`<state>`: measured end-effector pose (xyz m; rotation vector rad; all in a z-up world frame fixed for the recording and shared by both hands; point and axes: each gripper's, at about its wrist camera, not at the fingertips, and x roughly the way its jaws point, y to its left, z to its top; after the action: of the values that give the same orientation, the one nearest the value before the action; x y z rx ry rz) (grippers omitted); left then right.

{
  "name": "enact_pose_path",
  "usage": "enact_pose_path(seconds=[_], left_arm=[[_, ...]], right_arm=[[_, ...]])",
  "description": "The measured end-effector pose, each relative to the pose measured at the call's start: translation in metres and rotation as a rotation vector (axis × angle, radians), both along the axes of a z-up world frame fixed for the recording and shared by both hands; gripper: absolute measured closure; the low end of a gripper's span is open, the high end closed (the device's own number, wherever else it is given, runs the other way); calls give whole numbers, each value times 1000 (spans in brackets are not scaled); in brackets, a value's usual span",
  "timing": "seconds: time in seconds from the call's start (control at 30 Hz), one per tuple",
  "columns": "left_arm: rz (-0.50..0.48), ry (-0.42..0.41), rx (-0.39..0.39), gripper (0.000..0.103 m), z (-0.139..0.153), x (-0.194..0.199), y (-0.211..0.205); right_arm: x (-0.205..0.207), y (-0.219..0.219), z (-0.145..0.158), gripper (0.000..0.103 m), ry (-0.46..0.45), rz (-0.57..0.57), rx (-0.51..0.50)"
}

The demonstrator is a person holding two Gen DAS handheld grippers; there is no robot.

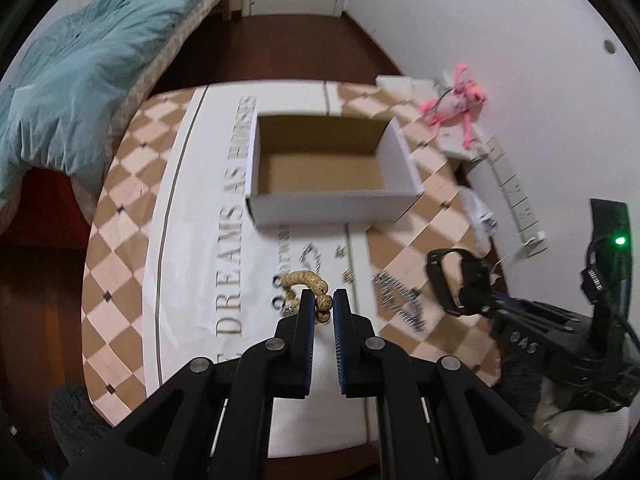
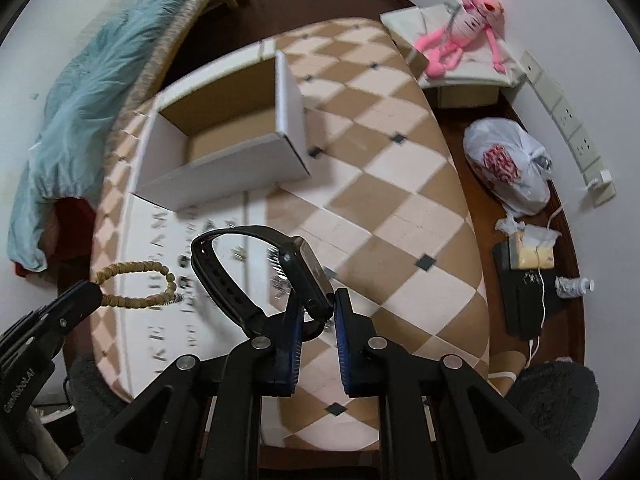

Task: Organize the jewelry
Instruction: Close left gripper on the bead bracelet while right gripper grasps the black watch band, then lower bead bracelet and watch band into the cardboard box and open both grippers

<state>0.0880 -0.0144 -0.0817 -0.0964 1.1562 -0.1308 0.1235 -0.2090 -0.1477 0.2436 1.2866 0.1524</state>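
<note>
A tan, speckled bead bracelet [image 1: 304,279] hangs off the table in my left gripper [image 1: 323,299], which is shut on it. From the right wrist view the same bracelet [image 2: 136,283] dangles from the left gripper [image 2: 86,294] at the far left. My right gripper [image 2: 319,303] is shut on a black wristwatch [image 2: 310,270], its strap looping up to the left. In the left wrist view that watch [image 1: 446,276] is lifted at the right. An open white cardboard box [image 1: 332,210] with a brown inside stands further back on the table [image 2: 224,172].
Blurred silver chains [image 1: 400,300] and small silver pieces [image 1: 312,258] lie on the checkered tablecloth [image 2: 380,168]. A teal blanket [image 1: 80,72] covers a bed at the left. A pink plush toy [image 2: 464,40], a plastic bag [image 2: 508,164] and a tissue box [image 2: 532,252] are at the right.
</note>
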Motion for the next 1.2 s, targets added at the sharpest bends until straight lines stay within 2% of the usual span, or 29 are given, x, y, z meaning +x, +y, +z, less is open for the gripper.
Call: enact_pose_path(seconds=[0.17,0.27,0.4,0.57,0.73,0.9,1.03,1.07,1.1,1.13,1.17,1.2], left_arm=[[-24,-54,-75,97,38,19,1],[-46,-55,-100,97,46,37,1],[-61,-74,-72,97,51,68,0],[-46,-72,-45,97,46,107,8],[-18,-28,-48,97,31,145,20],[-9,24,-61,96,16,167,22],[7,73,-25,93,1,177,21],[18,78,4,91,-3,178,22],[28,87,29,87,-7,179,24],[34,89,40,84,-9,179,26],[42,86,48,73,-10,180,29],[56,80,66,51,-11,178,32]], right_arm=[[18,5,37,88,-59,25,33],[38,9,54,88,-100,41,36],[75,16,60,88,-108,48,22],[122,28,44,88,-63,69,7],[156,48,22,88,-2,116,-42],[178,65,0,88,48,166,-86],[190,71,-14,87,85,182,-109],[192,72,-17,86,96,185,-118],[192,73,-18,78,98,187,-120],[191,73,-18,60,96,187,-115],[190,72,-16,54,92,186,-103],[188,72,-15,47,88,192,-99]])
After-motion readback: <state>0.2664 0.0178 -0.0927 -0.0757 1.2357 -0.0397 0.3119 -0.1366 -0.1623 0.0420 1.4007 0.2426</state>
